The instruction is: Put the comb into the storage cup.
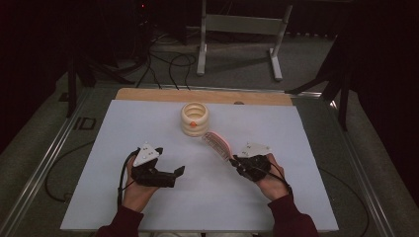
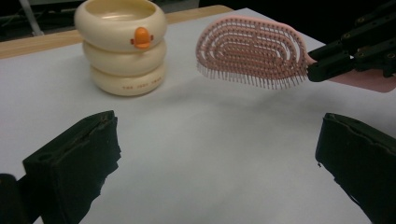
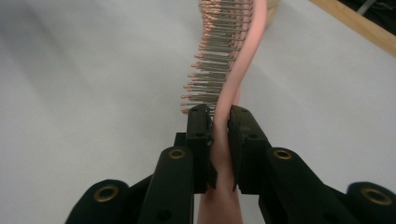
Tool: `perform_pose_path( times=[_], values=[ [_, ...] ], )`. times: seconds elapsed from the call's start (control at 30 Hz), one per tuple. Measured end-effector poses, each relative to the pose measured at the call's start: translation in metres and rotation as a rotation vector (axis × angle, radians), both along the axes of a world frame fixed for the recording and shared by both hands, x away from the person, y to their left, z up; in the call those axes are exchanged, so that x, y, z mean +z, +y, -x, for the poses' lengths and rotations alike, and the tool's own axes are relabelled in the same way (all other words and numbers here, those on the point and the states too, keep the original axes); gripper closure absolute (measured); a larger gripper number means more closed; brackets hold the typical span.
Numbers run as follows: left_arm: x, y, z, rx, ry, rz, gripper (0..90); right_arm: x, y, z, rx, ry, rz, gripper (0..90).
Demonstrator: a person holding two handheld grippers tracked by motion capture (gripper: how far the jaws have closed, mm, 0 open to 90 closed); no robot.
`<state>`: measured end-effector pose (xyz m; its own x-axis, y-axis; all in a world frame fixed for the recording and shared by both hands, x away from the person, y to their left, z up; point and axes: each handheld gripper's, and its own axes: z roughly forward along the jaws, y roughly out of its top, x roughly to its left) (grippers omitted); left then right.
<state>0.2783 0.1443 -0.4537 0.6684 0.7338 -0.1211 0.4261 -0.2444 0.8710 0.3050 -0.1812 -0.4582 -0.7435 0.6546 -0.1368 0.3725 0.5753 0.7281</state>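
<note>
A pink hairbrush (image 1: 217, 144) hangs above the white table, bristles facing left. My right gripper (image 1: 236, 161) is shut on its handle; in the right gripper view the two jaws pinch the pink handle (image 3: 223, 154) just below the bristles. In the left gripper view the brush head (image 2: 252, 51) shows at the upper right, held by the other gripper's black jaws. My left gripper (image 1: 179, 174) lies low at the left of the table, jaws wide open with nothing between them. A cream ringed holder with an orange duck bill (image 1: 194, 118) stands at the back middle of the table.
The white table sheet (image 1: 148, 197) lies on a wooden board whose far edge (image 1: 148, 94) shows behind the holder. Metal rails run along both sides. Cables and a metal frame sit on the floor beyond the table.
</note>
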Motion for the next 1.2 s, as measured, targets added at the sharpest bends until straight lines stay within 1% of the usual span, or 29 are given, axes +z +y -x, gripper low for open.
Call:
perform_pose_path(
  times=[0.13,0.27,0.37,0.4,0.5,0.53,0.57,0.73,0.87,0.93,1.1,1.2],
  values=[
    [-0.003,-0.006,-0.004,-0.016,0.012,0.000,0.2,0.003,-0.001,0.002,0.010,-0.002,-0.021,79.7],
    [-0.006,-0.010,-0.007,-0.031,0.021,0.018,0.2,0.005,-0.001,0.004,0.015,-0.014,-0.039,79.7],
    [-0.006,-0.012,-0.008,-0.034,0.021,0.021,0.2,0.008,-0.001,0.005,0.015,-0.022,-0.053,79.7],
    [-0.005,-0.013,-0.010,-0.039,0.022,0.028,0.2,0.009,-0.001,0.005,0.017,-0.021,-0.063,79.7],
    [-0.005,-0.014,-0.011,-0.044,0.024,0.036,0.2,0.011,0.000,0.006,0.025,-0.020,-0.069,79.7],
    [-0.005,-0.015,-0.012,-0.056,0.025,0.049,0.3,0.013,0.001,0.008,0.027,-0.024,-0.077,79.7],
    [-0.005,-0.015,-0.012,-0.056,0.025,0.049,0.2,0.013,0.001,0.008,0.027,-0.024,-0.077,79.7],
    [-0.006,-0.018,-0.015,-0.075,0.030,0.071,0.2,0.021,0.003,0.012,0.057,-0.036,-0.104,79.7],
    [-0.006,-0.019,-0.017,-0.087,0.030,0.086,0.2,0.024,0.003,0.014,0.065,-0.041,-0.116,79.7],
    [-0.006,-0.020,-0.018,-0.098,0.031,0.100,0.2,0.028,0.004,0.017,0.075,-0.049,-0.134,79.7],
    [-0.003,-0.021,-0.019,-0.115,0.020,0.101,0.2,0.035,0.008,0.022,0.103,-0.057,-0.164,79.7],
    [-0.003,-0.021,-0.020,-0.115,0.018,0.106,0.2,0.038,0.010,0.025,0.119,-0.059,-0.178,79.6]
  ],
)
